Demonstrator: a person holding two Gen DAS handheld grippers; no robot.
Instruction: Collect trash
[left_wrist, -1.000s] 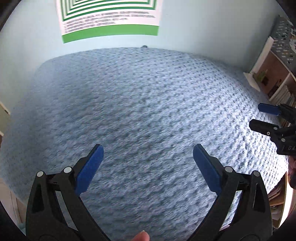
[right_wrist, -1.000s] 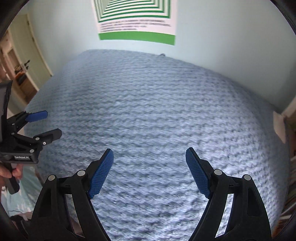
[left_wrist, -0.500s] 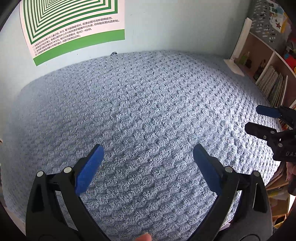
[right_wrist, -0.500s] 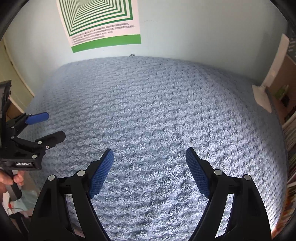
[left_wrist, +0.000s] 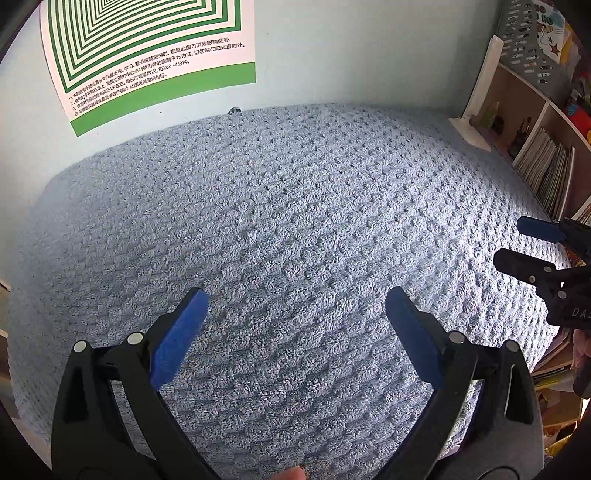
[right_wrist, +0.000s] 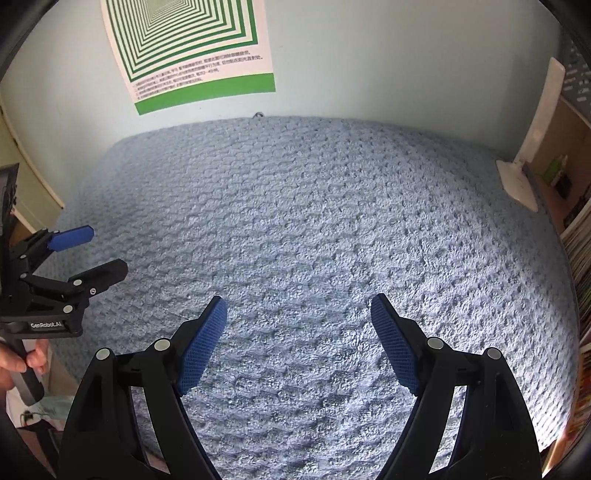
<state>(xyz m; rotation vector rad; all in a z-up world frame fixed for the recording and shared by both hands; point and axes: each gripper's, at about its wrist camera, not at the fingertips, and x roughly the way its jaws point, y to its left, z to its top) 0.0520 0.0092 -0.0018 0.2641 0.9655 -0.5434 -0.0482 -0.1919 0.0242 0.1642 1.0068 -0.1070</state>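
both tools are hovering wide apart and holding nothing, the left tool (left_wrist: 295, 306) and right tool (right_wrist: 299, 314) over a blue blanket (left_wrist: 295, 206) on what looks like a bed. no trash is showing anywhere, so its weight, softness and best holding spot cannot be judged.

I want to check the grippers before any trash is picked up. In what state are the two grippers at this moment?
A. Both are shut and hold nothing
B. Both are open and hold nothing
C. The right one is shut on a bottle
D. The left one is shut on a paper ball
B: the left gripper and the right gripper both have their fingers spread wide over the blue blanket, with only blanket between them.
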